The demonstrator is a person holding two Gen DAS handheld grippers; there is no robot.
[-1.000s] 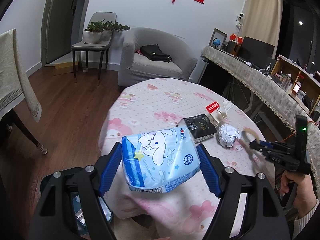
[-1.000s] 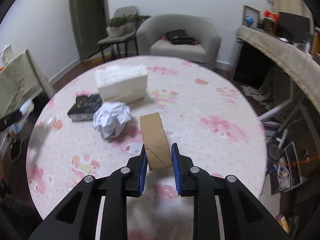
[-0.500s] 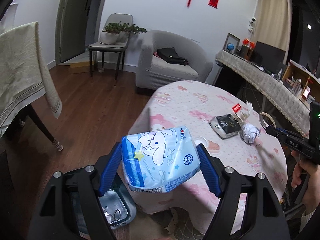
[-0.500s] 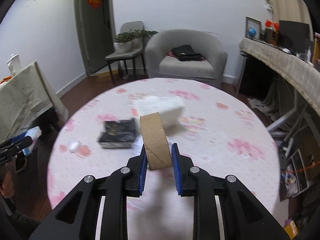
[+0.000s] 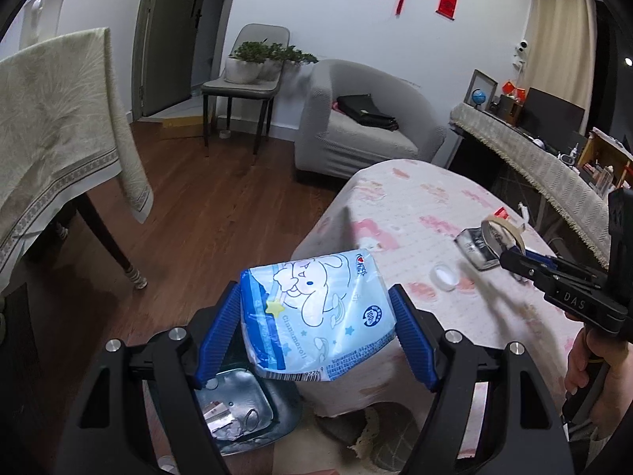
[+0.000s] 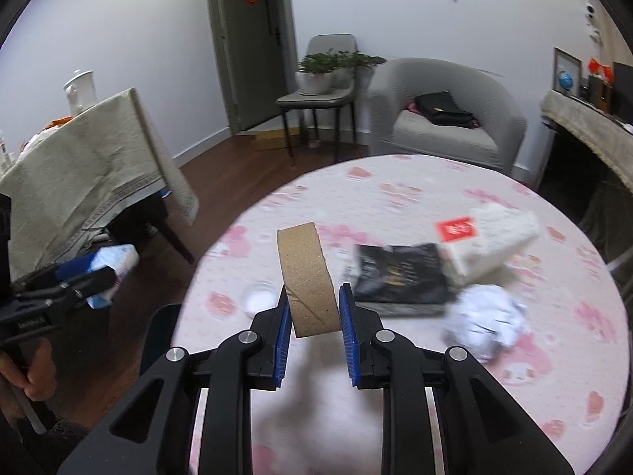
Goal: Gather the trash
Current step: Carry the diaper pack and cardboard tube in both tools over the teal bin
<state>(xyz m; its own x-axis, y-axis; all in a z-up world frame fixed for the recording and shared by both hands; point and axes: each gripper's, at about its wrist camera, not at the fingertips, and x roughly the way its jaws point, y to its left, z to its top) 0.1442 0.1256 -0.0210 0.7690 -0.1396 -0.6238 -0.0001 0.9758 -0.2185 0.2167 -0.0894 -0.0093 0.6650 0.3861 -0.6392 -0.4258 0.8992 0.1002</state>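
**Materials and finishes seen**

A glossy, crinkled plastic tissue pack (image 5: 316,316) is seen, printed in pale blue. A matt brown cardboard tape core (image 6: 308,277) shows a rough, fibrous face. The worktop (image 6: 415,198) is covered in soft, matt printed cloth. Crumpled white paper ball (image 6: 482,320) is sharply creased. A shiny black wrapper (image 6: 399,277) reflects light. The bin (image 5: 237,407) is lined with glossy metal. The floor (image 5: 205,213) is smooth, polished wood.

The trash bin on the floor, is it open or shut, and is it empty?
Open and not empty. The left wrist view looks straight into the trash bin below the left gripper; crumpled silvery scraps lie inside.
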